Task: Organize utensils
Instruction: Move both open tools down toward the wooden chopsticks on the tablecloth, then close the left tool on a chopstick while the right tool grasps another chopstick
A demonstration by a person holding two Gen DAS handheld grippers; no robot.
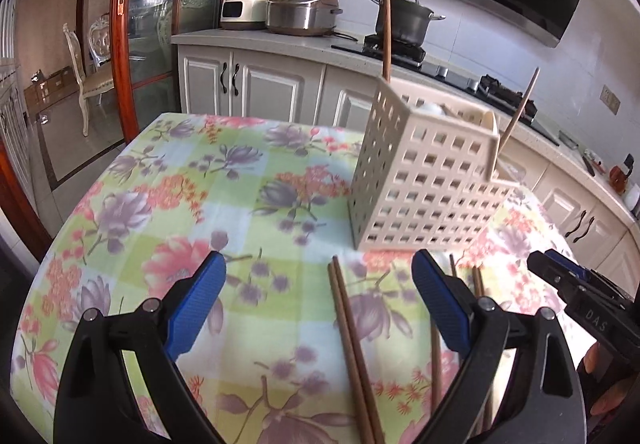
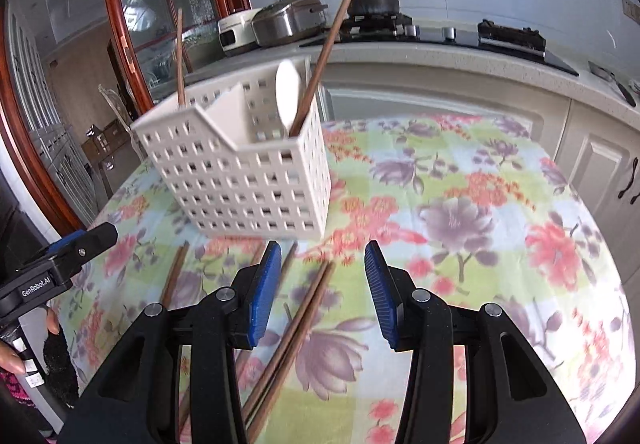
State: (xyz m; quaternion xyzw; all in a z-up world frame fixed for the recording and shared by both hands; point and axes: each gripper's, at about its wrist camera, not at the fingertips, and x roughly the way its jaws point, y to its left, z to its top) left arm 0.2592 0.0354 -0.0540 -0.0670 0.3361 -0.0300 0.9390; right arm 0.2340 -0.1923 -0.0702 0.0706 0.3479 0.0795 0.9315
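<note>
Right wrist: perforated plastic caddy point(image 2: 248, 179), wooden chopsticks point(image 2: 292, 328) between right gripper's point(image 2: 320, 284) spread ribbed pads.

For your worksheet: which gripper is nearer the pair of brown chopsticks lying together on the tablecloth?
Left. The chopstick pair lies between the open left gripper's fingers; the right gripper, also open, hovers just beside that pair.

The tablecloth point(image 2: 460, 171) is a patchwork of pale green, light blue and cream squares, printed with purple and coral-pink flowers. On it stands a cream-white utensil holder point(image 2: 244, 179) pierced all over by a grid of small square holes; a white spoon point(image 2: 289, 95) shows inside. The chopsticks point(image 1: 352, 344) lying near are reddish brown. Both the left gripper point(image 1: 318, 302) and the right gripper point(image 2: 320, 292) are black with ribbed blue pads point(image 1: 198, 308). The far cabinets point(image 1: 256, 83) are cream with black handles.
</note>
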